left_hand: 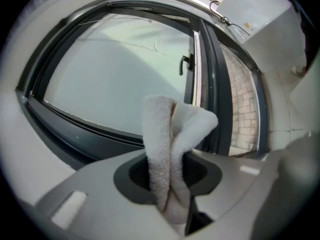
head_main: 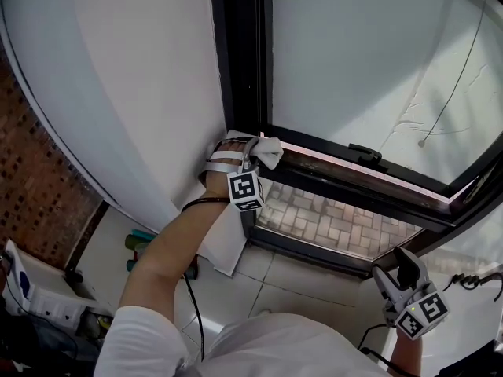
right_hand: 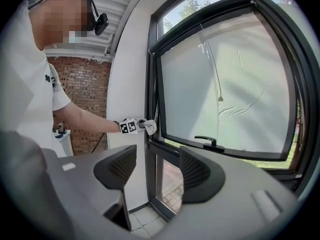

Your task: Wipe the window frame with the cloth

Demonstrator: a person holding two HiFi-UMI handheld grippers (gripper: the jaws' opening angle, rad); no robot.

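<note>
Bright daylight fills the window glass (head_main: 369,61) beside the dark window frame (head_main: 240,53), and both gripper views bend at the edges (near parts are blurred).

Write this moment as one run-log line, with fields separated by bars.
left hand-held gripper: shut on cloth | cloth: at window frame corner | right hand-held gripper: open, empty, held low

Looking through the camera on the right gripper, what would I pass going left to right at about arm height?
sleeve → left gripper → cloth → handle
</note>
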